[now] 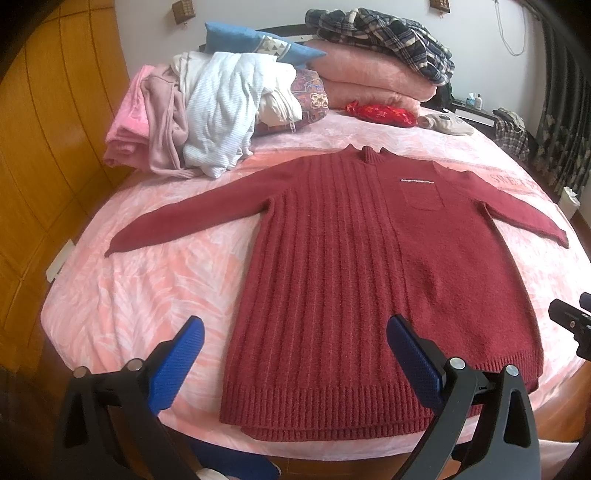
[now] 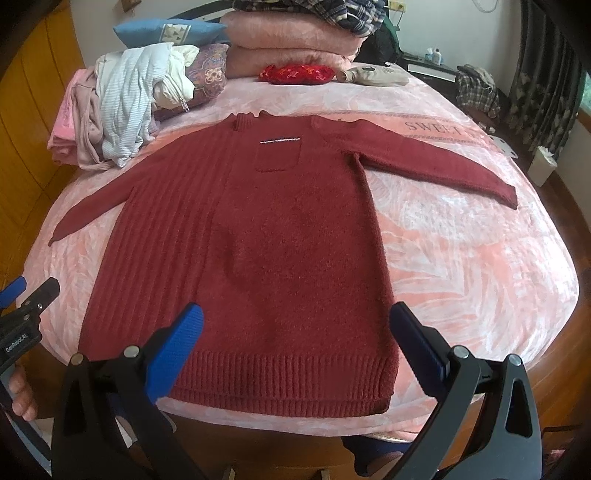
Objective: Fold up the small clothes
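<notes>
Bed point(image 1: 155, 280) with pink patterned cover, taken as the reference throughout. Dark red knit sweater point(image 1: 369, 266) spread flat and face up at the bed's centre, both sleeves out sideways, collar toward the head end, ribbed hem at the foot edge. Chest pocket point(image 1: 421, 194) with pale trim strip below the collar. Folded pink blankets point(image 1: 373, 79) stacked at the head end, plaid garment point(image 1: 384, 33) heaped on top. Loose pile of white and pink clothes point(image 1: 207, 114) at the head-end corner beside the blue pillow point(image 1: 255, 42). Small red embroidered item point(image 1: 380, 112) on the cover just in front of the blankets. Left gripper point(image 1: 295, 334) over the foot edge, blue fingers point(image 1: 177, 365) spread wide apart, holding nothing. Right gripper point(image 2: 295, 319) likewise over the hem, fingers point(image 2: 175, 350) parted, empty.
</notes>
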`<state>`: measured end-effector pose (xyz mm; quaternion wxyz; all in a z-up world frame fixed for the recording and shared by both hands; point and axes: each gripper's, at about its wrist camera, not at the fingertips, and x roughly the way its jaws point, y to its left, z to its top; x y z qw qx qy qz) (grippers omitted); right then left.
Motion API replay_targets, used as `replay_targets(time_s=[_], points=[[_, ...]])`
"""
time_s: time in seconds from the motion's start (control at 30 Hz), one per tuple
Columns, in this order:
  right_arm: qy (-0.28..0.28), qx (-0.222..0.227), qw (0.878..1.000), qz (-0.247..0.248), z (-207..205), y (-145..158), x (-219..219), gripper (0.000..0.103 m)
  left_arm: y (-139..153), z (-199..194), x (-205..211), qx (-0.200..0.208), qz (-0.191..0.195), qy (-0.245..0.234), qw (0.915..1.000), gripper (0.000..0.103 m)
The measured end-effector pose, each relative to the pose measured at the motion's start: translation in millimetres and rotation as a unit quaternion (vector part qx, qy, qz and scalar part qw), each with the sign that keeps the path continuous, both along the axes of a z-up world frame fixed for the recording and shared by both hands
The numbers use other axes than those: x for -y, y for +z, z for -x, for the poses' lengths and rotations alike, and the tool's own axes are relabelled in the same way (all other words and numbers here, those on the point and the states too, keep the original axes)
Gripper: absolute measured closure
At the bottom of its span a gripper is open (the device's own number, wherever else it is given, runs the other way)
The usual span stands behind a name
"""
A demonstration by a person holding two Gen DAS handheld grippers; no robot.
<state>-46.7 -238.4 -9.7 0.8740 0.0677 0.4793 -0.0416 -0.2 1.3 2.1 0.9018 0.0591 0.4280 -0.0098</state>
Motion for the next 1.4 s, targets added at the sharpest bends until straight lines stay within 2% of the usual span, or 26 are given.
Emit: replay_targets(time_s=[1.4], points=[[-0.011,-0.008,1.0,0.005,-2.3,-4.6,1.5,0.003,-0.5,-0.4,-5.2,0.001,-0.004,0.0,1.0,0.004]])
